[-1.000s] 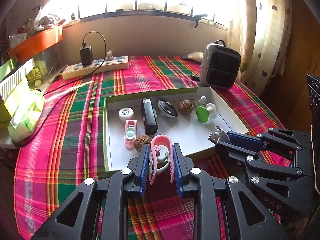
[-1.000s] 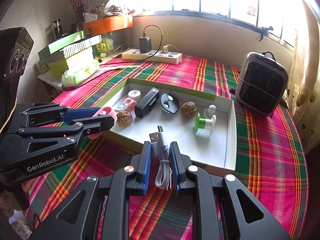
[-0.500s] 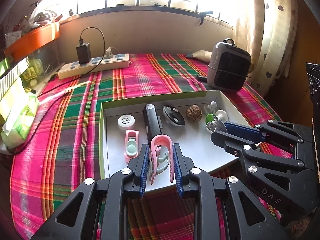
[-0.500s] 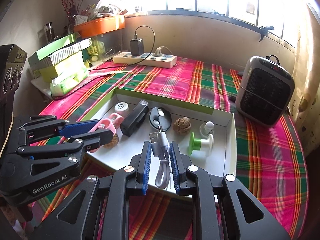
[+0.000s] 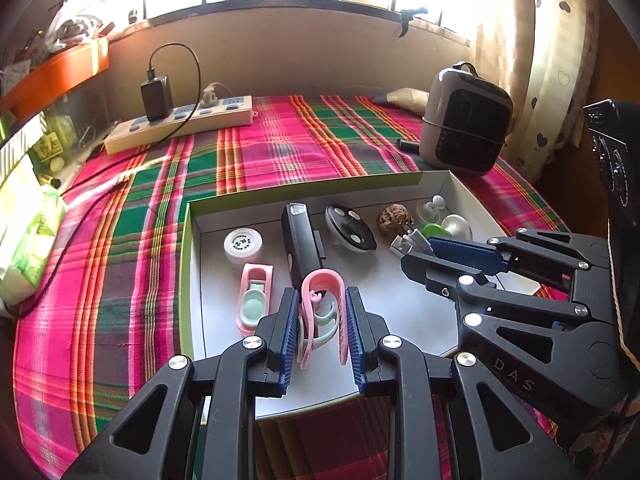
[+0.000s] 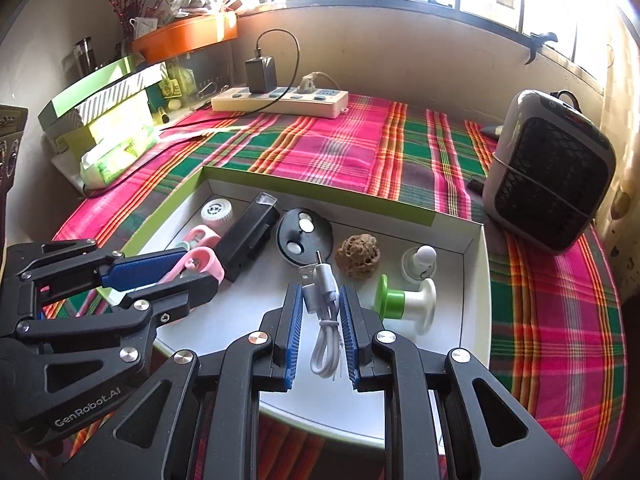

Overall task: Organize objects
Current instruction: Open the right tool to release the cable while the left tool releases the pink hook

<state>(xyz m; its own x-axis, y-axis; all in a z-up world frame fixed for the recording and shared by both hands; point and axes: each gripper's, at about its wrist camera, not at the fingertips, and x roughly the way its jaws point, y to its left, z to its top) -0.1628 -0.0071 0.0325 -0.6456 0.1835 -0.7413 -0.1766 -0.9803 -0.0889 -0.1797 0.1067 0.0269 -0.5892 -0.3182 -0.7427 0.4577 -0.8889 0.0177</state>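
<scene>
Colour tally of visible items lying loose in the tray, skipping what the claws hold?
White: 2, round case, knob
Black: 2, bar device, disc
Pink: 1, holder
Brown: 1, nut
Green-white: 1, spool
Total: 7

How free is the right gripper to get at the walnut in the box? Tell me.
Probably not yet: the right gripper is shut on a white cable, so its jaws are taken. The path itself looks clear; the walnut lies uncovered just beyond its tips.
</scene>
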